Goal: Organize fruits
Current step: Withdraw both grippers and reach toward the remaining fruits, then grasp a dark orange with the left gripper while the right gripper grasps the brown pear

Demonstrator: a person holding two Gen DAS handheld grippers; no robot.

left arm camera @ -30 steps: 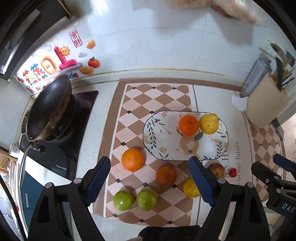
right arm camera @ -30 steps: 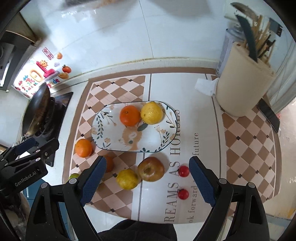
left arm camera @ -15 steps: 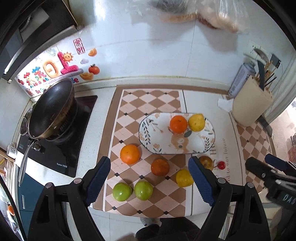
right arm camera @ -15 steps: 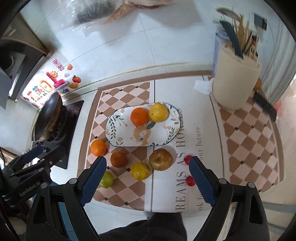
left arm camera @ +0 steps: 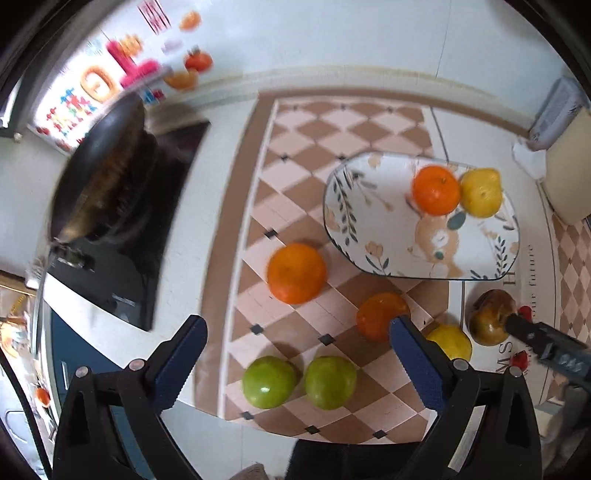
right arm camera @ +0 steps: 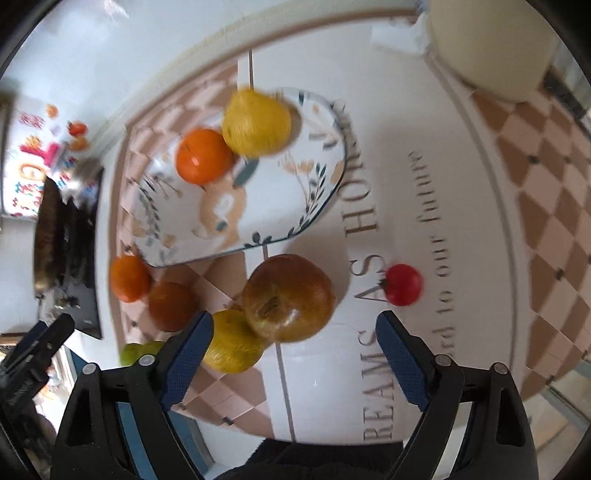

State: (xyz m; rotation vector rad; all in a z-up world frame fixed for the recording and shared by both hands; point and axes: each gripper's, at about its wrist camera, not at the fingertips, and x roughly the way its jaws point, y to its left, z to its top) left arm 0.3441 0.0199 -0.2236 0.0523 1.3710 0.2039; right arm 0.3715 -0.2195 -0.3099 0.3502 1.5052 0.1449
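A patterned oval plate (left arm camera: 373, 206) (right arm camera: 317, 206) holds an orange (left arm camera: 436, 190) and a yellow fruit (left arm camera: 480, 192). On the checked mat lie a large orange (left arm camera: 297, 273), a darker orange (left arm camera: 380, 315), two green fruits (left arm camera: 269, 382) (left arm camera: 330, 382), a yellow fruit (left arm camera: 450, 341) and a brown apple (right arm camera: 288, 297). A red cherry tomato (right arm camera: 402, 284) lies right of the apple. My left gripper (left arm camera: 295, 332) is open, low over the green fruits. My right gripper (right arm camera: 293, 326) is open, just before the apple.
A black pan (left arm camera: 99, 173) sits on a stove (left arm camera: 122, 280) at the left. A cream utensil holder (right arm camera: 487, 48) stands at the back right beside a crumpled tissue (right arm camera: 395, 35). The counter's front edge lies just under both grippers.
Both grippers have dropped closer to the counter after rising half a second ago. The left has shifted left toward the oranges, the right has closed in on the apple. No fruit has moved.
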